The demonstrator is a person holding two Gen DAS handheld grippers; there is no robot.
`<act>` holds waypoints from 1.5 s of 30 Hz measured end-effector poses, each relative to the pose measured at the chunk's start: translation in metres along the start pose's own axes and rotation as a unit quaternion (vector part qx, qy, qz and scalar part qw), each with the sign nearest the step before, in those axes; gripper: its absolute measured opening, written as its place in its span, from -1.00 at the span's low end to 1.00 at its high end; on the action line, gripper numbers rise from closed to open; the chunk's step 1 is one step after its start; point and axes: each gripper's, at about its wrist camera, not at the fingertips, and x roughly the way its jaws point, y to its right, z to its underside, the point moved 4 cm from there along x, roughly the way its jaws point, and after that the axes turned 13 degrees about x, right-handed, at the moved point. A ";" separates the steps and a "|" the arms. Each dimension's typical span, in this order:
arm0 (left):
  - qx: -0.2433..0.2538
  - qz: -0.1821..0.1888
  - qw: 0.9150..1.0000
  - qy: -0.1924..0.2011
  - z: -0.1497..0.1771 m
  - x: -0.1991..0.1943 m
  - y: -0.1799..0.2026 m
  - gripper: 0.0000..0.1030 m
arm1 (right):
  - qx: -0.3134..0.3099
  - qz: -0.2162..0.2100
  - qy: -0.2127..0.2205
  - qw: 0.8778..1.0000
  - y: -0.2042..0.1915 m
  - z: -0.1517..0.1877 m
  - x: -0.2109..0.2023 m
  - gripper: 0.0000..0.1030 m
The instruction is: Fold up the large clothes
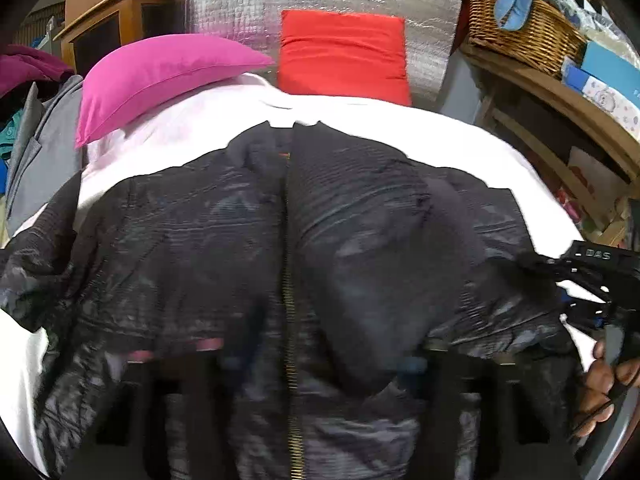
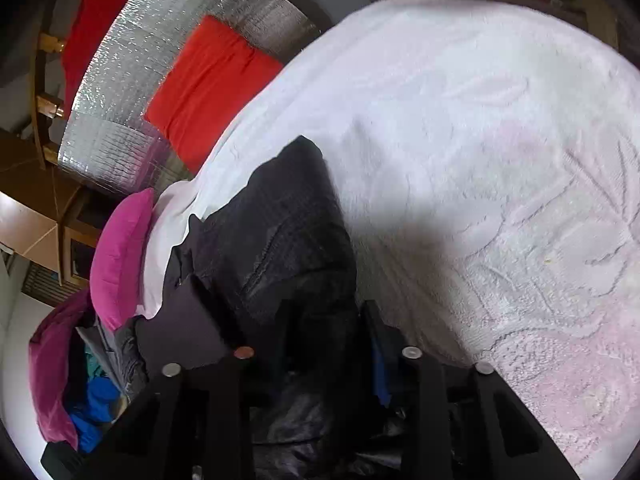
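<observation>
Both my claws, left gripper and right gripper, look pinched on the black puffer jacket's near hem, so I'd lift evenly toward the collar ahead.

Cluttered bedroom: bed, pillows.

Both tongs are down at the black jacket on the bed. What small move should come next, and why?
Probably lift the jacket's right edge and carry it toward the gold zipper. The jacket lies spread, front up, on the white bedspread, not yet folded, and the right tongs sit around dark fabric at that edge. Whether they grip firmly is unclear, so lift gently.
</observation>
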 end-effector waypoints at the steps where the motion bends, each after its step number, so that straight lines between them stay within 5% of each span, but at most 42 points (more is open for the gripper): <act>1: -0.010 0.002 1.000 -0.005 0.002 0.000 -0.007 -0.24 | -0.005 0.004 0.005 1.000 -0.003 0.001 0.000 -0.33; 7: -0.093 0.029 0.995 -0.034 0.018 -0.004 -0.066 -0.21 | -0.020 0.028 0.016 0.999 -0.005 0.006 0.002 -0.34; 11: -0.107 0.056 0.991 -0.051 0.031 -0.006 -0.091 0.29 | -0.018 0.031 0.014 0.999 -0.005 0.006 0.005 -0.34; 27: -0.139 0.156 0.974 -0.093 0.055 0.011 -0.119 0.47 | -0.015 0.030 0.003 0.999 -0.001 0.004 0.007 -0.33; 35: -0.124 0.163 0.974 -0.099 0.065 0.011 -0.122 0.48 | -0.012 0.031 0.003 0.999 0.000 0.005 0.006 -0.33; 45: -0.176 0.171 0.966 -0.086 0.077 0.002 -0.145 0.55 | -0.006 0.030 0.003 1.000 -0.001 0.005 0.004 -0.28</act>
